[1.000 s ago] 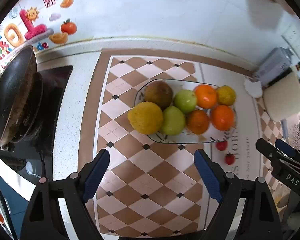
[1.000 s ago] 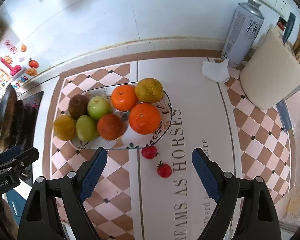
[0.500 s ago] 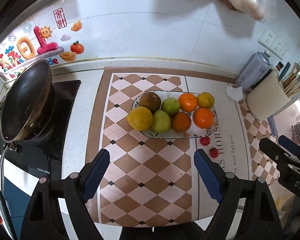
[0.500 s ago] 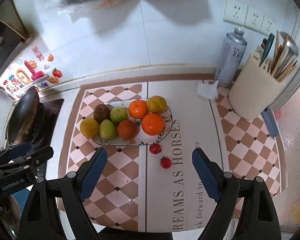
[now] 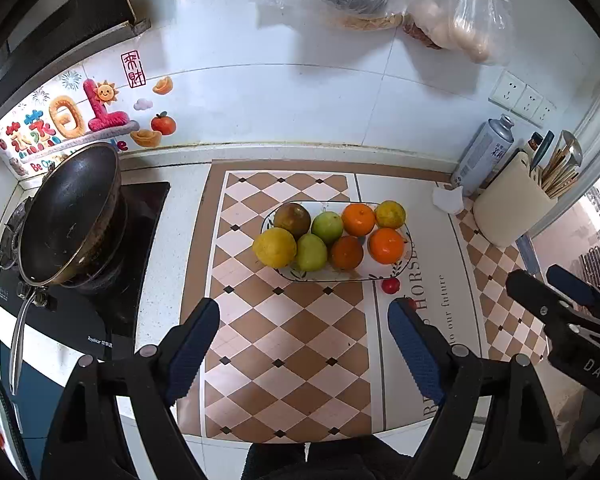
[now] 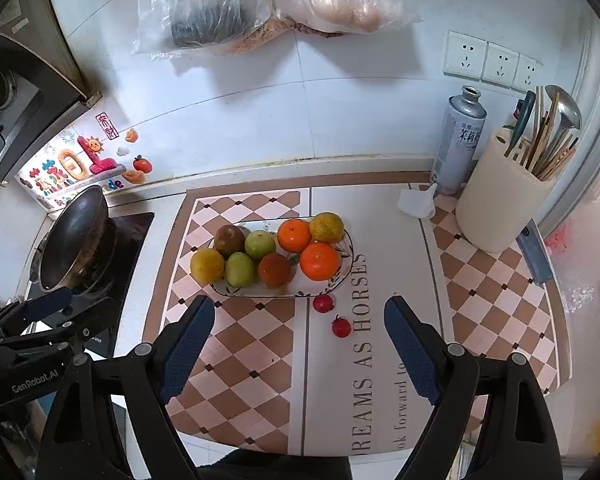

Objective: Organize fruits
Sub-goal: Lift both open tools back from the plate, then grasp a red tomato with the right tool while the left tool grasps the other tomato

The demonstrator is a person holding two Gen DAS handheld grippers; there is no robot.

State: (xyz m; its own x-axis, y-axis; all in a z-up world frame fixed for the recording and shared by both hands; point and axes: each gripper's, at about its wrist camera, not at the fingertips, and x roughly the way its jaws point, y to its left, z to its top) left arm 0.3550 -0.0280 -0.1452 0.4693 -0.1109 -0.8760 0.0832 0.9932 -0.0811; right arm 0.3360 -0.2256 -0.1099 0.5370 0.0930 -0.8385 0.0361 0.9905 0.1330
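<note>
A white oval plate (image 5: 380,276) (image 6: 342,278) on the checkered mat holds several fruits: a yellow one (image 5: 274,247) (image 6: 207,265), two green ones (image 5: 327,227) (image 6: 260,245), a brown one (image 5: 292,216) (image 6: 229,237) and oranges (image 5: 386,245) (image 6: 319,261). Two small red fruits (image 6: 323,303) (image 6: 341,327) lie on the mat in front of the plate; one shows in the left wrist view (image 5: 390,285). My left gripper (image 5: 304,326) and right gripper (image 6: 299,326) are both open and empty, held high and back from the plate.
A black wok (image 5: 70,218) (image 6: 74,236) sits on the cooktop at left. A spray can (image 6: 458,140), a cream utensil holder (image 6: 500,196) and a crumpled tissue (image 6: 416,202) stand at right. Plastic bags (image 6: 268,4) hang on the wall. The counter's front edge is close below.
Both grippers have pulled up and back from the plate, so the fruits look smaller and more of the wall and counter shows. The fruits have not moved.
</note>
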